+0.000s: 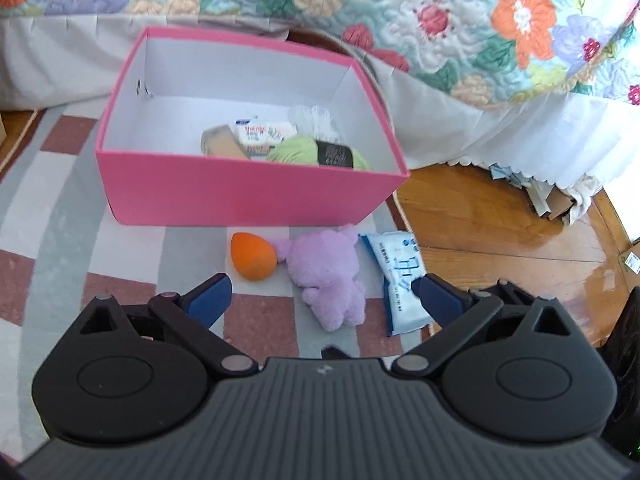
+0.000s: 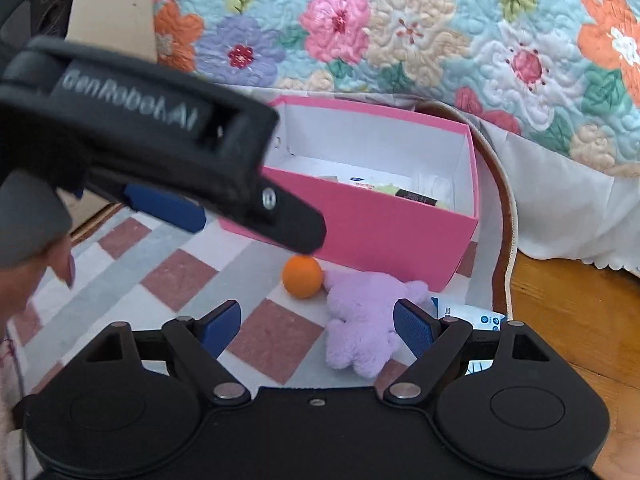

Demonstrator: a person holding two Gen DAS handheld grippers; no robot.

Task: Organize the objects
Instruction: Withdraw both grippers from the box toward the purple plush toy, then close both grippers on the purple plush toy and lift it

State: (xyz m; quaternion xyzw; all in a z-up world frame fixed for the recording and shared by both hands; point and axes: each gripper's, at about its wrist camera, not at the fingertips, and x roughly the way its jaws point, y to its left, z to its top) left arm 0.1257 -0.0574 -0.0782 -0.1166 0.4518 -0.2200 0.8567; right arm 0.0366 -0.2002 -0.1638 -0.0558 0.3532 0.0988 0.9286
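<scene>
An open pink box stands on a checked rug and holds green yarn, a tan block, a white packet and white yarn. In front of it lie an orange egg-shaped sponge, a purple plush toy and a blue-white wipes pack. My left gripper is open above the plush, nothing held. My right gripper is open too, hovering near the plush and the sponge. The left gripper's black housing hides part of the box.
A bed with a floral quilt and white skirt stands right behind the box. Wooden floor lies to the right of the rug. Papers and cardboard stick out under the bed. A person's hand shows at the left.
</scene>
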